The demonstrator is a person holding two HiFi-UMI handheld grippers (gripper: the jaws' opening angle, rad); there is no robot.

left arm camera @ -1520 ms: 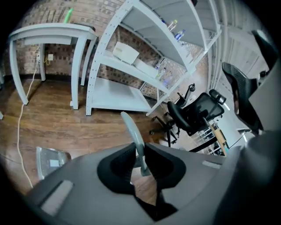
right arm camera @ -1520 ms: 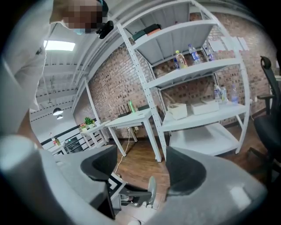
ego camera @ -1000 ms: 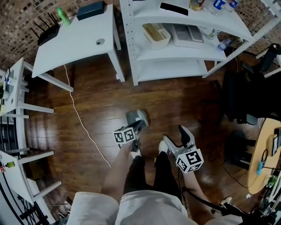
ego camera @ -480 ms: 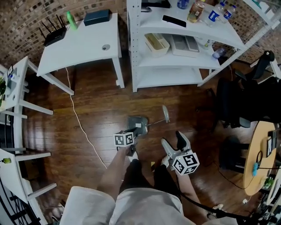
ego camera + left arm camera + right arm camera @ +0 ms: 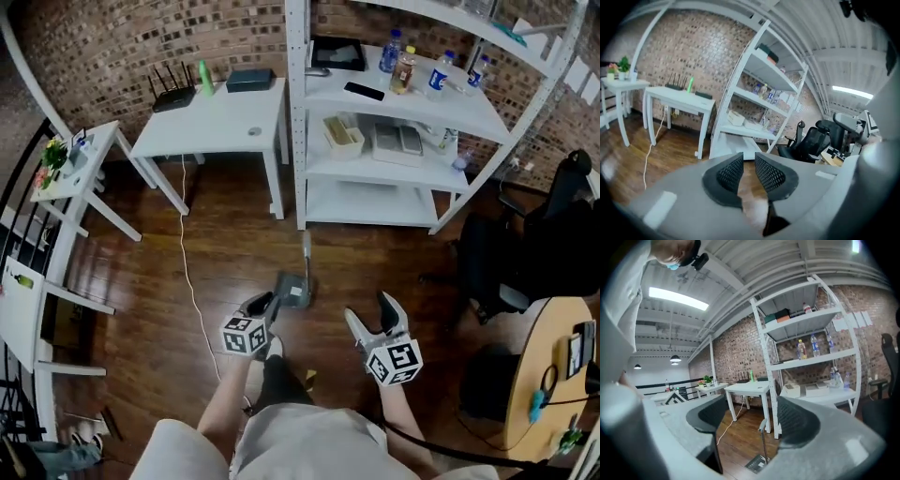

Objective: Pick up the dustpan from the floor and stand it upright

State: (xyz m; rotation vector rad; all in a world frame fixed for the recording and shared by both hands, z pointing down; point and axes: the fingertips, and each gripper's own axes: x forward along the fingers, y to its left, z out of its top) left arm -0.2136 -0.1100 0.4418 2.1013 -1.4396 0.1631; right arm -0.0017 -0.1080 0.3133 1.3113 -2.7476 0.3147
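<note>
Jaws of the left claw stand a narrow gap apart and are opening, with nothing between them. The right claw is wide open and holds nothing; through its gap the dustpan shows some way off. Both claws hang above the wooden floor. The left one is just left of the dustpan and clear of it, and the right one is nearer and to the right of it. The dustpan stands on the floor with its pan down and its thin handle upright. A white cable trails over the floor to its left. Farther off stands a white tabletop carrying a router, a green bottle and a dark box. To the right of it is a white shelf unit with bottles. A black office chair is at the far right
</note>
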